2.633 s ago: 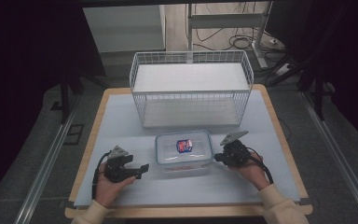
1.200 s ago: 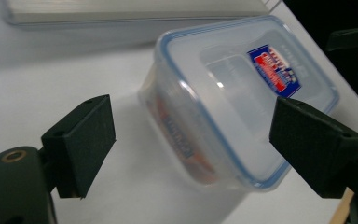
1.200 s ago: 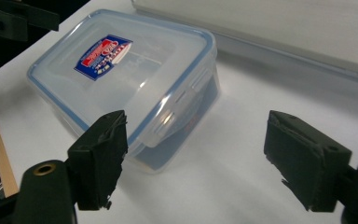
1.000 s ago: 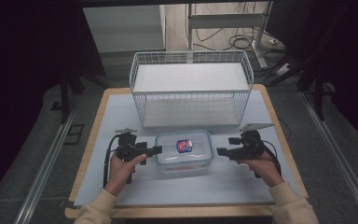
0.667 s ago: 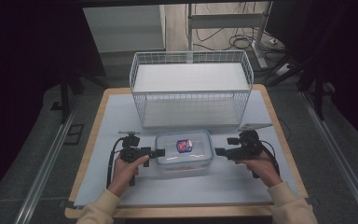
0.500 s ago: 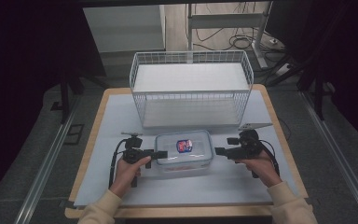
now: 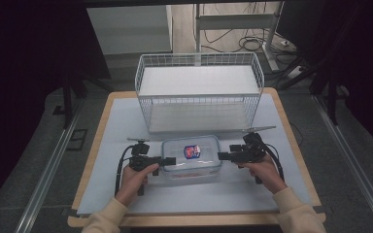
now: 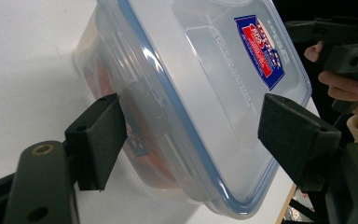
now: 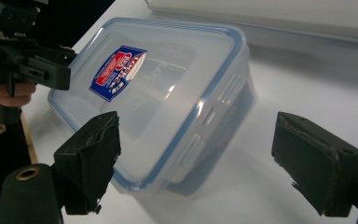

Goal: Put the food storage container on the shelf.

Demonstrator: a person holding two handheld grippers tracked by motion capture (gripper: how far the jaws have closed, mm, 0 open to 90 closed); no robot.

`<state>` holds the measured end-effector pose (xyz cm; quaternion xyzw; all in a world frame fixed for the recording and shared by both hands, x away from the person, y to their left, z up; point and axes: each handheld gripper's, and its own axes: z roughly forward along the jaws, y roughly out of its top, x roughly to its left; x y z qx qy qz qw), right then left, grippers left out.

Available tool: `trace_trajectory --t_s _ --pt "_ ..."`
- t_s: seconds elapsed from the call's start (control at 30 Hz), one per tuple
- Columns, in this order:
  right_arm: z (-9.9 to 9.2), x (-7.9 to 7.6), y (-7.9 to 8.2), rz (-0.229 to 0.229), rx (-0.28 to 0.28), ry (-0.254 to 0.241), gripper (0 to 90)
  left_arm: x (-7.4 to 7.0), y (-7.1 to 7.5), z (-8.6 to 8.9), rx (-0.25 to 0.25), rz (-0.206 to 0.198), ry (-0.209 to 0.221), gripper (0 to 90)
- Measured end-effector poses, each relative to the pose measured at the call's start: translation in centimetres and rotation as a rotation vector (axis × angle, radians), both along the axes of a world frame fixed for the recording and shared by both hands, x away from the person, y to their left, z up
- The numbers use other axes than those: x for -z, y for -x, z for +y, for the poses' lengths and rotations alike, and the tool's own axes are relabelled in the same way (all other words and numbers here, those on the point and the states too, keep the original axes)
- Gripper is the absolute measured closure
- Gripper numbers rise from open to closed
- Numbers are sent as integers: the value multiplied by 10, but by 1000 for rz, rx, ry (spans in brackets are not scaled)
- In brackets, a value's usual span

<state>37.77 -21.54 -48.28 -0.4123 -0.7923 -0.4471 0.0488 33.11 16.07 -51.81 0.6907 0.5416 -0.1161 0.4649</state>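
Plastic container (image 7: 191, 157) sits between both grippers, short edges unclasped.

Both grippers have closed in on the container (image 7: 191, 158), the left gripper (image 7: 169, 160) fingers narrowing around its end

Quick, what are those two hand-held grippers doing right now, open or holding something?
Left hand-held gripper: open, jaws just closing around the end of the clear plastic lidded box with blue seal, pads not yet pressing.
Right hand-held gripper: open, straddling the box's other end.
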Motion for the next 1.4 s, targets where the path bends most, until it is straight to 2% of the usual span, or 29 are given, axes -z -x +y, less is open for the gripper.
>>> trace_trajectory --t_s 0.03,0.13,0.17,0.53,0.57,0.63,0.7,0.83,0.9,1.0,1.07,1.1,1.4 --pt "3 3 -4 27 4 -9 162 0 0 0 0 1 0 241" --pt "4 5 -8 46 2 -15 167 0 0 0 1 0 1 242" --pt "6 9 -10 70 -1 -24 172 0 0 0 1 -1 1 243" --pt "22 21 -24 145 -33 -49 192 0 0 1 1 -2 2 246" --pt "24 24 -25 180 -48 -70 189 0 0 1 0 -3 2 247" --pt "25 24 -25 192 -44 -70 188 1 1 1 -1 -3 3 247" --pt "22 24 -25 215 -34 -83 251 1 1 0 -3 -8 5 248" --pt "17 21 -24 221 -36 -90 315 0 4 1 -13 -17 7 268" --pt "13 20 -23 233 -24 -114 368 -1 6 2 -14 -31 5 295" --pt "11 19 -21 233 -20 -126 392 -3 12 3 -23 -48 10 332" --pt "10 16 -17 215 -22 -122 406 -4 16 3 -28 -64 9 344" --pt "9 14 -13 208 -15 -128 428 -6 21 3 -34 -85 4 365" --pt "2 11 1 178 -11 -155 487 -8 32 2 -49 -143 -2 419"
